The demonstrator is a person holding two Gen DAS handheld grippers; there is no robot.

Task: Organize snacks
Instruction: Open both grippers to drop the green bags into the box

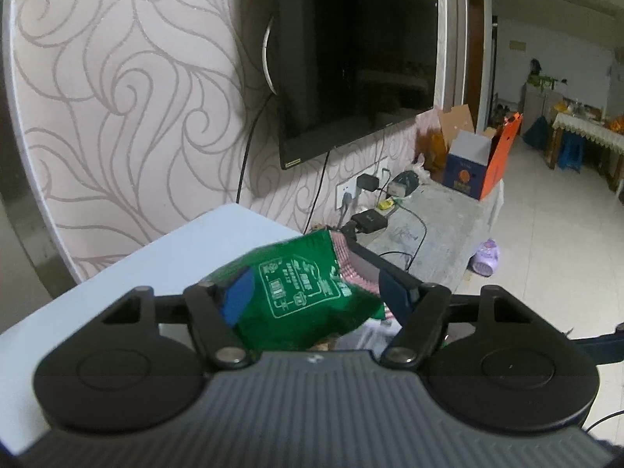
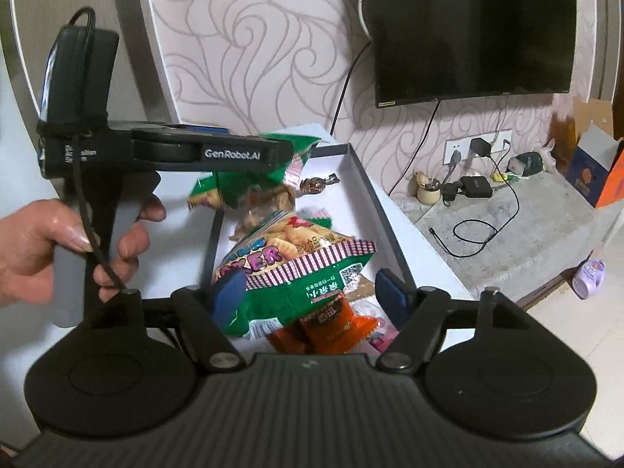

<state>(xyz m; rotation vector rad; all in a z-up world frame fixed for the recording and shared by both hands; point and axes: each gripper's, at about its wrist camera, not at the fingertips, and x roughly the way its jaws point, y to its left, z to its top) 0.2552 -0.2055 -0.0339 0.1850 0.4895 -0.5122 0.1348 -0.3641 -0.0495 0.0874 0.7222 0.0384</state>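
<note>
Green crinkly snack bag [image 1: 300,292] sits pinched in the left claw [image 1: 308,292] above the white bench [image 1: 117,284]; a second green cracker bag [image 2: 304,273] lies between the right claw [image 2: 308,292] fingers, grip uncertain. Sorting looks midway; next, each bag likely needs lowering into the white shallow box [image 2: 362,179]

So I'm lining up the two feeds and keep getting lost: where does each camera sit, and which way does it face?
Left wrist: sits on the left gripper, looking past its fingers at a green snack bag between them, over the white table toward the TV; only gripper parts show.
Right wrist: sits on the right gripper, looking down into the snack box, a green cracker bag between its fingers; the person's left hand shows.
Shared: the TV and patterned wall.
</note>
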